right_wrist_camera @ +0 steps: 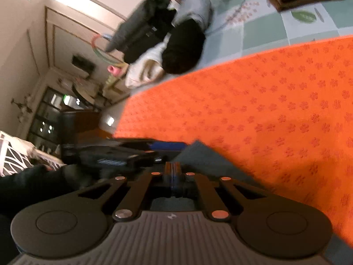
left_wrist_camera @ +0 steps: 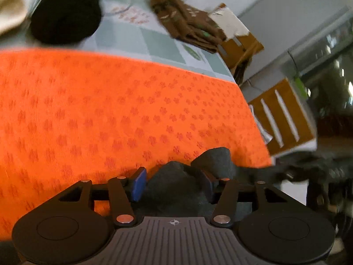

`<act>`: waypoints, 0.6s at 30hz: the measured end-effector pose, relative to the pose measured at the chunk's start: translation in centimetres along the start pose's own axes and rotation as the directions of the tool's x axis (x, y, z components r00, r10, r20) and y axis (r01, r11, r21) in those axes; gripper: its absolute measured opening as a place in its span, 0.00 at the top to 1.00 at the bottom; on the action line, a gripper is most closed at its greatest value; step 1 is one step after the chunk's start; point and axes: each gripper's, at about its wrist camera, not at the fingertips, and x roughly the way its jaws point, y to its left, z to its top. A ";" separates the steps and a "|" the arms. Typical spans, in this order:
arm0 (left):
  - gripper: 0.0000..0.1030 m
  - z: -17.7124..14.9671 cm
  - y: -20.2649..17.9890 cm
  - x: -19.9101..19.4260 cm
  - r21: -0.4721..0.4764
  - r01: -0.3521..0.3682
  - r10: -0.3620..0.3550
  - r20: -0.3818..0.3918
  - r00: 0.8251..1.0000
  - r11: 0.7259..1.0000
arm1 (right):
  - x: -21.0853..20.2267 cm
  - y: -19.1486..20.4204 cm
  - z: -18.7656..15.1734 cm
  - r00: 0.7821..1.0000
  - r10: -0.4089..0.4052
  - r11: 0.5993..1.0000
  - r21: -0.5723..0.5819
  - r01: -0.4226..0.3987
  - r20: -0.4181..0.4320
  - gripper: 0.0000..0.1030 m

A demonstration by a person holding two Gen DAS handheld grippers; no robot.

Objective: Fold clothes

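The orange cloth [left_wrist_camera: 123, 110] is bright, woven with rows of small darker flower motifs, and lies spread flat over the near part of the tabletop [left_wrist_camera: 158, 42], which wears a pale green and white checked cover. At the cloth's near edge sits a dark grey garment [left_wrist_camera: 176, 181], bunched into a raised fold.

In the left wrist view the left gripper [left_wrist_camera: 174, 182] has its jaws partly apart with the grey fold standing between the blue pads [left_wrist_camera: 139, 184]; whether they press on it I cannot tell. Beyond the orange cloth, at 11 o'clock, lies one black garment [left_wrist_camera: 66, 11] with a cream one [left_wrist_camera: 11, 8] beside it at 10 o'clock, and at 1 o'clock one folded brown garment [left_wrist_camera: 187, 28]. Two cardboard boxes [left_wrist_camera: 284, 119] stand off the tabletop's edge at 2 and 3 o'clock; only this view shows them.

In the right wrist view the right gripper [right_wrist_camera: 173, 172] has its jaws clenched together over the grey garment [right_wrist_camera: 205, 156]; whether any fabric is pinched is hidden. The left gripper [right_wrist_camera: 132, 154] shows at 10 o'clock, blurred. This view alone shows a patterned cushion [right_wrist_camera: 15, 156] at 9 o'clock and a light grey garment [right_wrist_camera: 196, 6] at 12 o'clock beside the black one [right_wrist_camera: 183, 46].
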 end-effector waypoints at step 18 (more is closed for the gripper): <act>0.91 -1.1 -4.0 -3.8 0.064 0.031 -0.038 0.122 0.992 0.997 | 2.2 -0.7 4.0 0.995 -0.070 0.998 -0.008 0.069 -0.076 0.53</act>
